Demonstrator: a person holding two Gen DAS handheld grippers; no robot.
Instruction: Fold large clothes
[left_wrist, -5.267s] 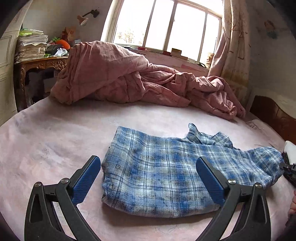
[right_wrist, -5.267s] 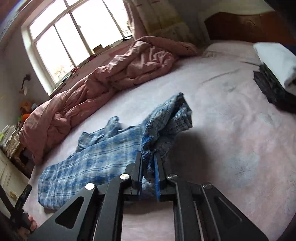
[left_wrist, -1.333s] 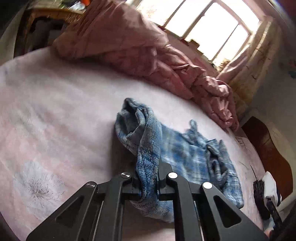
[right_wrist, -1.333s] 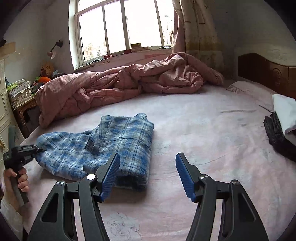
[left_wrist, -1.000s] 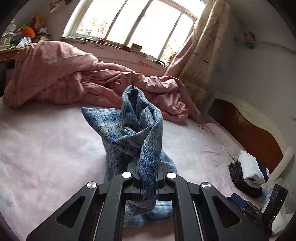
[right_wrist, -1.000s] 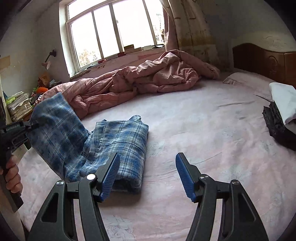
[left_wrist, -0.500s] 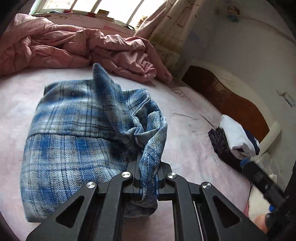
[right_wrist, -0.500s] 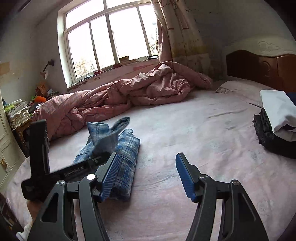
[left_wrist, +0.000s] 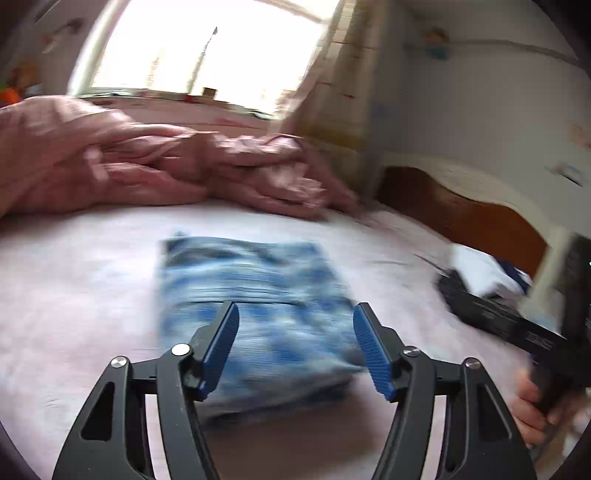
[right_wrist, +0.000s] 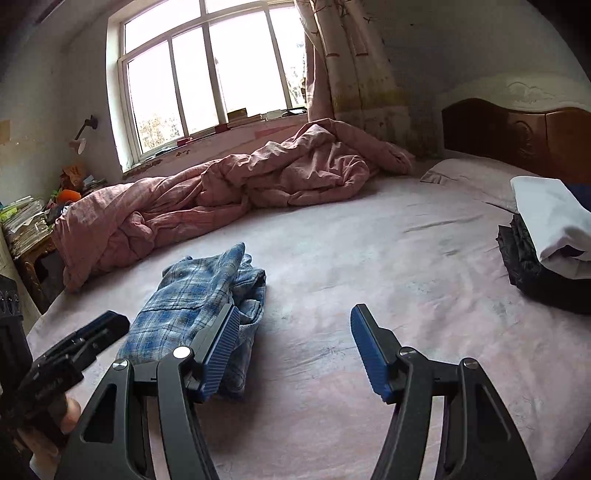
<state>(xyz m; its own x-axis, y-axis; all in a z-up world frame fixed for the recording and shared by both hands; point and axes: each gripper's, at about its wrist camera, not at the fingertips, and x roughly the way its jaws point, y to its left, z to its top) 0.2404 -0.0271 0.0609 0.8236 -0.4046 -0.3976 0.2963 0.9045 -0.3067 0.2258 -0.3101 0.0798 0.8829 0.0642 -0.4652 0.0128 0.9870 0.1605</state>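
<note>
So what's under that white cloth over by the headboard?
The white cloth lies on a dark folded garment; something dark blue shows behind. Whatever else lies beneath is covered.

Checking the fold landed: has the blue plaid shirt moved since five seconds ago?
Yes. The blue plaid shirt was spread wide across the bed; it now lies as a compact folded stack, released by the left gripper, whose jaws have just opened.

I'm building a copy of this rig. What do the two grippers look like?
Both match: the left gripper and right gripper have black, curved, cut-out frames with silver bolts. Each finger ends in a ribbed blue pad. Side on, the left's body is black, with small, unreadable white lettering.
</note>
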